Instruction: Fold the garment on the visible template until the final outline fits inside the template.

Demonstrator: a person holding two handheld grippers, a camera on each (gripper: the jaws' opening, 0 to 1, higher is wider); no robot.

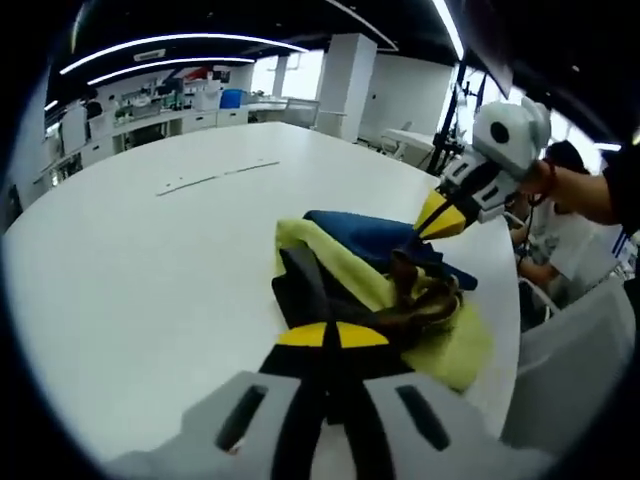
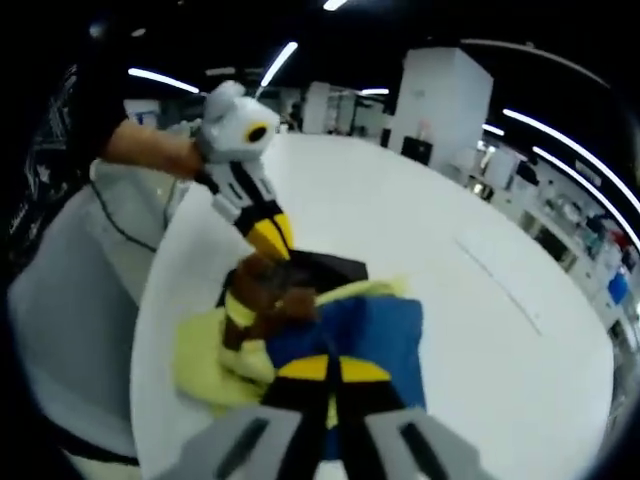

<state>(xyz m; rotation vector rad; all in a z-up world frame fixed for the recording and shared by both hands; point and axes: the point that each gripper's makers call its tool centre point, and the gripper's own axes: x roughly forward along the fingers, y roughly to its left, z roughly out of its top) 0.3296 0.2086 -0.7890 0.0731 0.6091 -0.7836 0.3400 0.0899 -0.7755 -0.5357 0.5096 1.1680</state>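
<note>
Garment [image 1: 385, 270] bunched near table [image 1: 150, 270] edge, both tongs closed on it

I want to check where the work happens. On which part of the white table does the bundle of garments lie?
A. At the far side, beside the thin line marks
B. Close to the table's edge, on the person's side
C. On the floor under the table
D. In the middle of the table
B: the bundle of garments lies by the white table edge near the person, and the thin line marks are well beyond it.
</note>
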